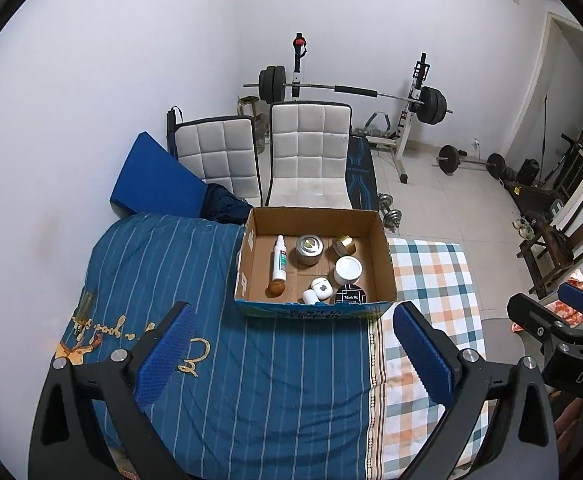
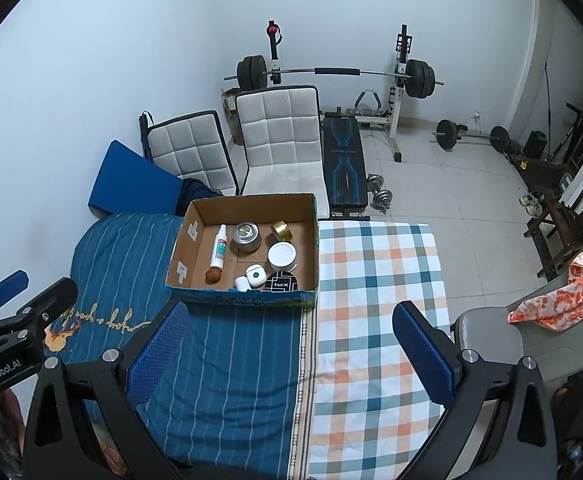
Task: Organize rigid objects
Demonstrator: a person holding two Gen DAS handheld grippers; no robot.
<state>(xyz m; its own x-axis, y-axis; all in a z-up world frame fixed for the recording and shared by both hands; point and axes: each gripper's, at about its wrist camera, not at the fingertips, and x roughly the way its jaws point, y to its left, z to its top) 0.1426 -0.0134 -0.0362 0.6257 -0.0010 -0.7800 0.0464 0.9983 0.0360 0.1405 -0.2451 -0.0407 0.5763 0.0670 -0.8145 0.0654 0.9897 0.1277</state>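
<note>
The bed [image 1: 251, 360], under a blue striped cover and a checked one, carries a cardboard box [image 1: 315, 304] that sits ahead of both grippers, well apart from either. From the left hand-held gripper [image 1: 291, 344] the box lies almost straight forward. From the right hand-held gripper [image 2: 291, 340] it lies forward and to the left. So the left one looks the better lined up, though neither is clearly nearer.

Both are released, jaws spread wide with nothing between them.

Inside the box lie the rigid things. A white spray bottle [image 1: 280, 258] lies on its side, long axis running front to back, cap end away. Right of it sit a silver tin [image 1: 308, 248], a gold tin [image 1: 344, 245], a white jar [image 1: 347, 270], a black round tin [image 1: 350, 295] and a small white case [image 1: 320, 288]. A brown ball-like thing [image 1: 275, 289], too small to name, sits at the bottle's near end.

On the striped cover, left of the box, lies what may be a small glass bottle [image 1: 83, 308], long axis front to back, closer to the left gripper.
</note>
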